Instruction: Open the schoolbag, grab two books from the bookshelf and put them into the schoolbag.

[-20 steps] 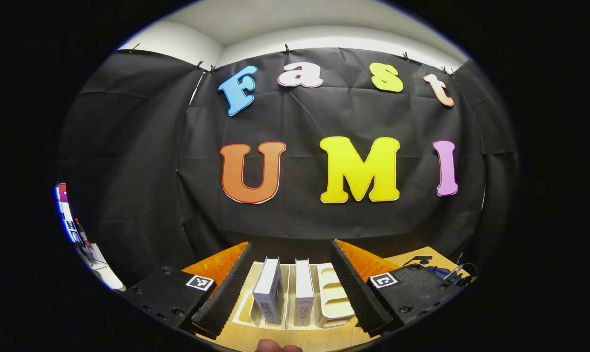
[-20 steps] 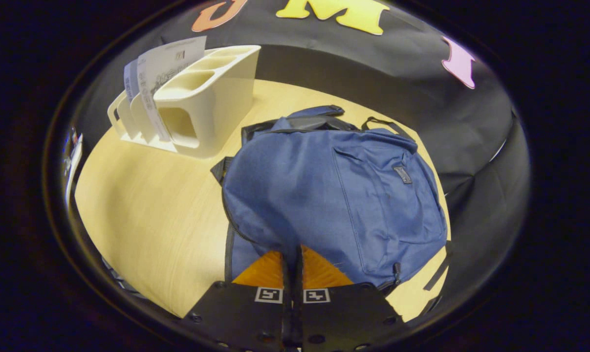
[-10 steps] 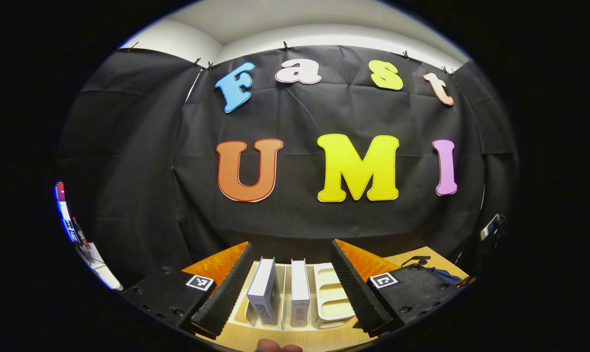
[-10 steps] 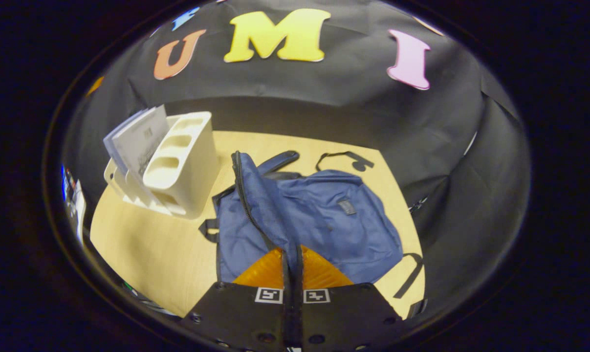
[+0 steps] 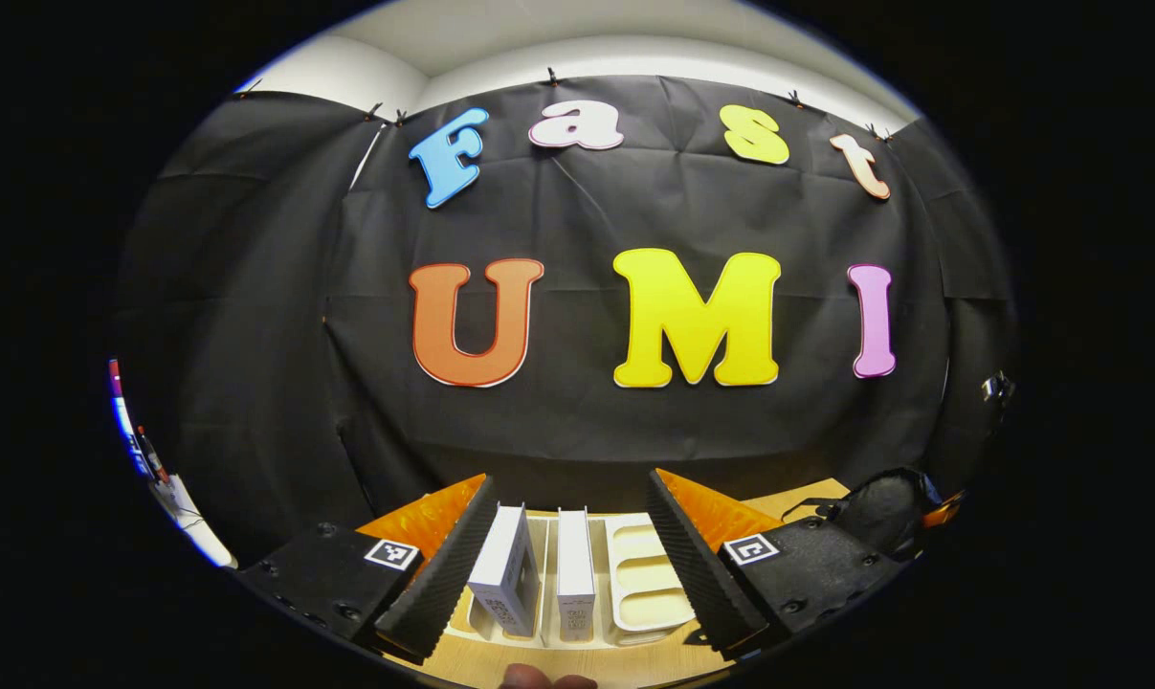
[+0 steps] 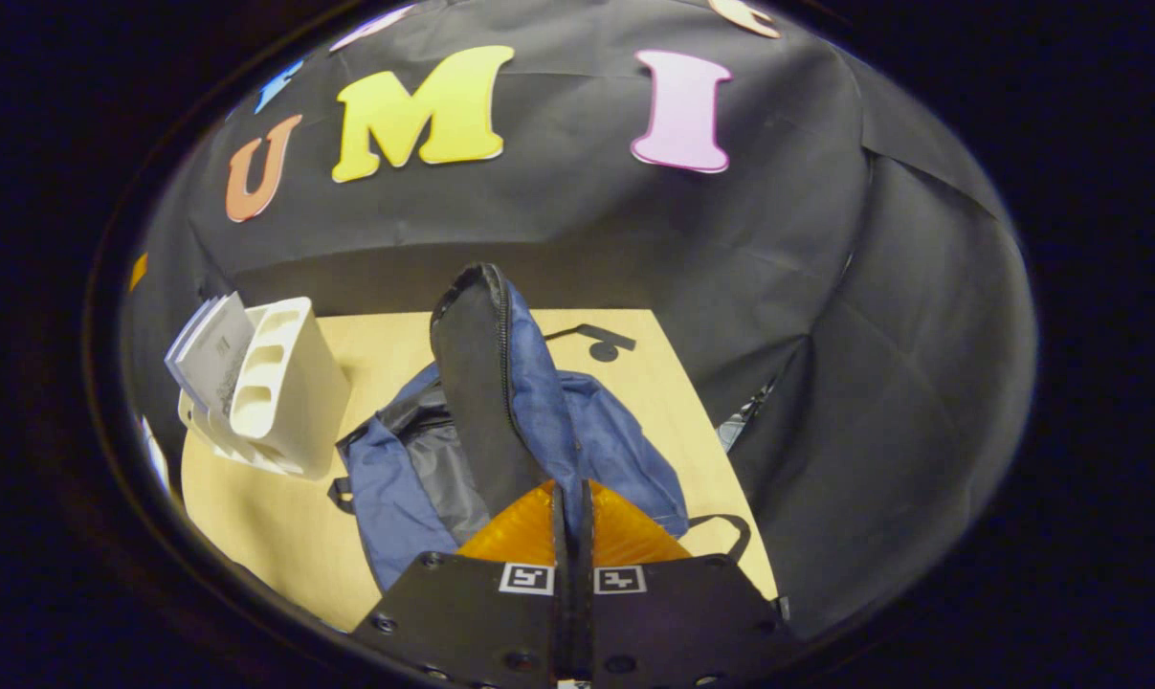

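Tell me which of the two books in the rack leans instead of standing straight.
The left book, in the left gripper view. It tilts over in its slot of the rack, while the right book beside it stands straight.

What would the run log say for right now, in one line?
right hand-held gripper: shut on schoolbag flap, lifted | left hand-held gripper: open, facing two books | bookshelf: on table

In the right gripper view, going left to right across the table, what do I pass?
books → white bookshelf → blue schoolbag, its flap lifted by the right gripper → the bag's loose black strap on the table.
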### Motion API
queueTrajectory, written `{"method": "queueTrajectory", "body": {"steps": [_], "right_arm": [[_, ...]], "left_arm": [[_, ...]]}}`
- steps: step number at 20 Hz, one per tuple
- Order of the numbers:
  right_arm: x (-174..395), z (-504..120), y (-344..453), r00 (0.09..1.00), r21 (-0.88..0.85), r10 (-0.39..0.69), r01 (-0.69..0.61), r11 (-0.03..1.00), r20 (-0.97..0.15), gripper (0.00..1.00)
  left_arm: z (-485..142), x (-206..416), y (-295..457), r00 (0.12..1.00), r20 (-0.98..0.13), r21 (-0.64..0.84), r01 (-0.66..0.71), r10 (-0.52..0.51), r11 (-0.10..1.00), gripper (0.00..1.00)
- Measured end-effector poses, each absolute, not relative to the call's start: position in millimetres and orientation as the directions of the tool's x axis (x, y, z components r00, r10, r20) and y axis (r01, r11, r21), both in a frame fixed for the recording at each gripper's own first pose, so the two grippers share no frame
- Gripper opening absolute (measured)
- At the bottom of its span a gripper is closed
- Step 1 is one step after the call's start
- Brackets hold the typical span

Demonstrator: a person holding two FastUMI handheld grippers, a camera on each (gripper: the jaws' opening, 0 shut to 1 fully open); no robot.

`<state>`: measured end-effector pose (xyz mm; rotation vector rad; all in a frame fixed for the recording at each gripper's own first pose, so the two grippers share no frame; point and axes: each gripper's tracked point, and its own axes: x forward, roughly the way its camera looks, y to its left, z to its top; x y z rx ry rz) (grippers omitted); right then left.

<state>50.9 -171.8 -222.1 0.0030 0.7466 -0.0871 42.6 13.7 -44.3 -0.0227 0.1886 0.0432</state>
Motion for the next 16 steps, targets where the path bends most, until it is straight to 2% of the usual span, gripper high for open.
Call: {"method": "queueTrajectory", "body": {"steps": [5,6,7,11,16], "right_arm": [[62,-231,-205,0.718,-0.009,-0.097,0.126,0.992,-0.690,0.01],[64,-233,-210,0.716,-0.002,-0.098,0.133,0.991,-0.692,0.04],[64,-234,-215,0.712,0.005,-0.097,0.140,0.990,-0.695,0.01],[68,-239,-227,0.701,0.050,-0.078,0.160,0.986,-0.709,0.01],[72,-241,-236,0.690,0.111,-0.035,0.167,0.980,-0.723,0.00]], "left_arm": [[-58,56,11,0.961,-0.277,-0.008,-0.019,0.016,1.000,1.00],[-60,59,7,0.956,-0.293,-0.006,-0.002,0.000,1.000,1.00],[-63,63,3,0.951,-0.310,-0.003,0.016,-0.016,1.000,1.00],[-78,84,0,0.916,-0.399,0.012,0.056,-0.046,0.998,0.99],[-125,104,3,0.789,-0.610,-0.001,0.098,-0.079,0.995,0.99]]}}
